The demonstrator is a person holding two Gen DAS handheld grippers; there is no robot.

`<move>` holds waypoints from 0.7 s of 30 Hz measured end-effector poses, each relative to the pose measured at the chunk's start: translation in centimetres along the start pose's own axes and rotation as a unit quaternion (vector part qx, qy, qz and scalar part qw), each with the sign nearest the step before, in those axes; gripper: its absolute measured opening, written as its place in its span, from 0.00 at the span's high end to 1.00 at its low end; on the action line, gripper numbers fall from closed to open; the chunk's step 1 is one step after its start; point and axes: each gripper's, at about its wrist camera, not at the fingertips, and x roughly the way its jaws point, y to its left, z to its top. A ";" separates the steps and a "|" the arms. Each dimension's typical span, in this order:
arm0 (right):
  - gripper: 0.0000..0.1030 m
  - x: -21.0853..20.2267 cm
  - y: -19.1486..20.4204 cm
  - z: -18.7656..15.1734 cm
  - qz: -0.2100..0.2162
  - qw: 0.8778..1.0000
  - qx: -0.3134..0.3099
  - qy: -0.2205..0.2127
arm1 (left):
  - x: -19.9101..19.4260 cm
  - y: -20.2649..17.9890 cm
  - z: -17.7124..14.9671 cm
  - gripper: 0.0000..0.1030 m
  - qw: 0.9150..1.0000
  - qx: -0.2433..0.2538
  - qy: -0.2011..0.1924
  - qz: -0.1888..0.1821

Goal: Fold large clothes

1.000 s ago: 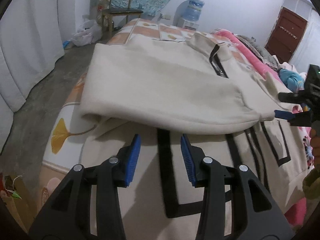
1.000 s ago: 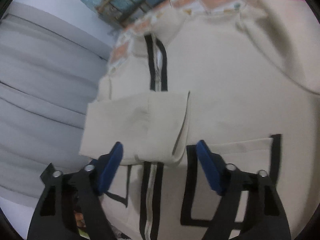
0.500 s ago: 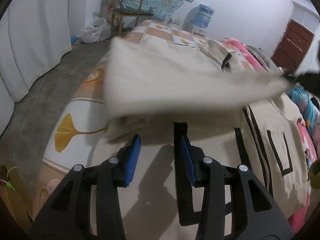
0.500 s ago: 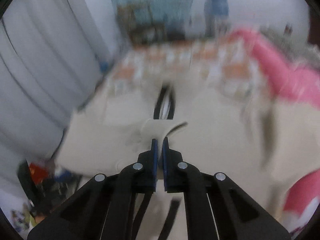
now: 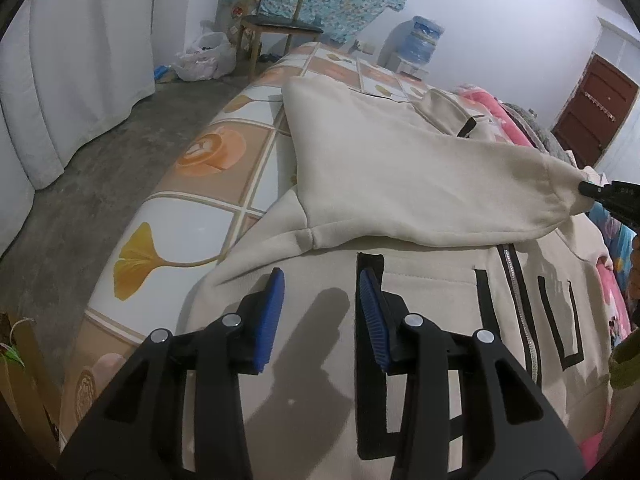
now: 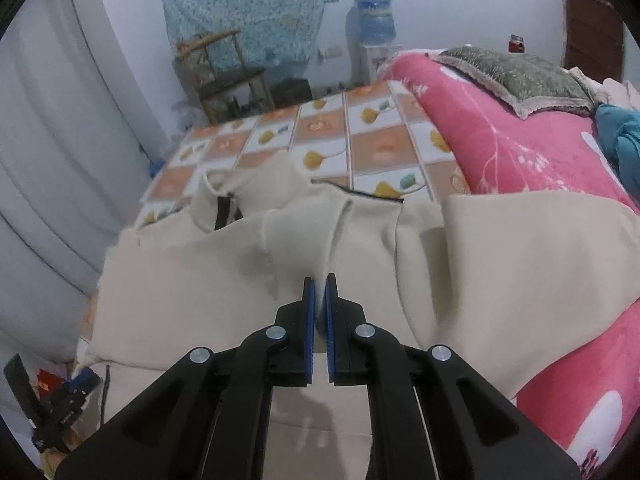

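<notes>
A large cream jacket (image 5: 432,320) with black trim and a front zip lies spread on the bed. Its left sleeve (image 5: 420,184) is lifted and stretched across the chest. My right gripper (image 6: 319,286) is shut on the sleeve's cuff (image 6: 312,248); it also shows at the right edge of the left wrist view (image 5: 588,189). My left gripper (image 5: 320,280) is open and empty, hovering over the jacket's lower front near a black pocket outline (image 5: 370,264).
The bed has a tiled leaf-print sheet (image 5: 192,216) and a pink blanket (image 6: 520,148) on its far side. A wooden chair (image 5: 276,28), a water dispenser (image 5: 424,38) and white curtains (image 5: 72,60) stand around the grey floor (image 5: 80,184).
My right gripper closed on the sleeve cuff and pulled the sleeve up and across the jacket to the right. My left gripper stayed open over the lower front.
</notes>
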 end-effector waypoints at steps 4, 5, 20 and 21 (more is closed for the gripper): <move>0.93 2.9 -1.0 -1.3 -0.031 0.998 -0.004 0.047 | 0.0 0.0 -0.1 0.63 1.000 -0.001 -0.002 0.002; 0.90 3.7 -1.3 -1.7 -0.052 0.997 -0.012 0.062 | 0.0 -0.1 -0.1 0.63 1.000 -0.001 -0.002 0.002; 0.57 6.1 2.3 -3.3 -0.042 0.994 -0.082 0.063 | -0.2 0.6 0.0 0.63 1.000 -0.009 0.006 -0.002; 0.57 7.0 2.1 -3.8 -0.054 0.992 -0.082 0.079 | -0.2 0.5 0.0 0.63 1.000 -0.008 0.007 -0.002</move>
